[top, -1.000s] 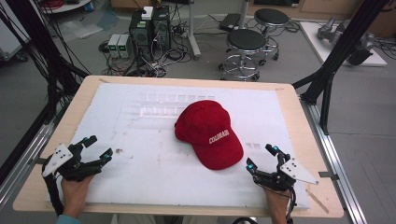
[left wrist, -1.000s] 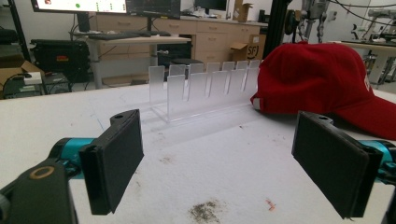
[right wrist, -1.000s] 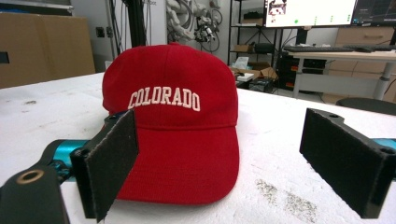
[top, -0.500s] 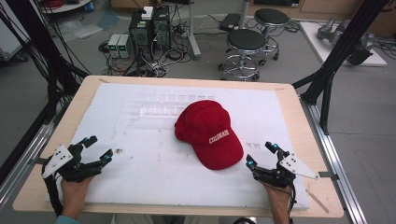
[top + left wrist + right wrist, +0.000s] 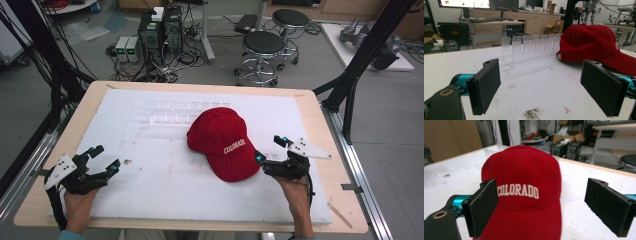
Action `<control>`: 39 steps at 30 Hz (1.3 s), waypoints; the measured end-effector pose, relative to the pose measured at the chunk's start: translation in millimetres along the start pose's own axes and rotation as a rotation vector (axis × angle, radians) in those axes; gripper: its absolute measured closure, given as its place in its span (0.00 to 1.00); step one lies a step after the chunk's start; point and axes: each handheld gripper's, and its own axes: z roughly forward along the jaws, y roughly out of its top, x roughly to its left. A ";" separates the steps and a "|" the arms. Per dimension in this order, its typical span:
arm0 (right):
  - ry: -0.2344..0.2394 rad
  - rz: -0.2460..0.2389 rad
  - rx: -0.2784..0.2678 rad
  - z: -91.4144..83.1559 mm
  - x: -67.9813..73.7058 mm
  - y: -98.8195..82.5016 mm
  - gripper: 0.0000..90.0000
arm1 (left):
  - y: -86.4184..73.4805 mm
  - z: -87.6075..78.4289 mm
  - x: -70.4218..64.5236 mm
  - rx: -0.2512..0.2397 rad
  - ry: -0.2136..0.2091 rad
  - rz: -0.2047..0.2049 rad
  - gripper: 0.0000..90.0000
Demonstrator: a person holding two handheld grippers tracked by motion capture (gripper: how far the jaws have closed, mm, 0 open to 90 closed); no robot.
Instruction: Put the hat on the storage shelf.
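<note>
red cap [image 5: 226,142] with white COLORADO lettering, white table mat [image 5: 150,185], black gripper [image 5: 541,85] pads with teal joints

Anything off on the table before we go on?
Nothing serious. The red cap sits upright and intact on the white mat. Only a small dark patch of grime marks the mat near the left gripper.

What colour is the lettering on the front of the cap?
White, spelling COLORADO across the red cap. It reads best in the right gripper view.

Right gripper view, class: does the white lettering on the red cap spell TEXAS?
No. The red cap carries white letters spelling COLORADO across its front, just above the brim.
</note>
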 end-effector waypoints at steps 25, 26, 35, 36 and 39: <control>0.065 -0.011 0.291 98.5 15.2 51.5 0.12 | 0.1 0.6 -1.6 0.004 0.003 0.012 0.19; 0.064 -0.012 0.321 106.5 17.8 51.6 0.12 | 0.0 0.7 -1.7 0.003 0.005 0.012 0.19; 0.042 -0.004 0.400 126.2 20.6 46.0 0.12 | 0.0 0.6 -1.8 0.003 0.004 0.011 0.19; 0.036 -0.007 0.406 127.3 20.4 45.2 0.12 | 0.0 0.6 -1.8 0.003 0.004 0.011 0.19; 0.028 0.000 0.430 131.1 20.0 42.5 0.12 | 0.0 0.6 -1.8 0.004 0.005 0.013 0.19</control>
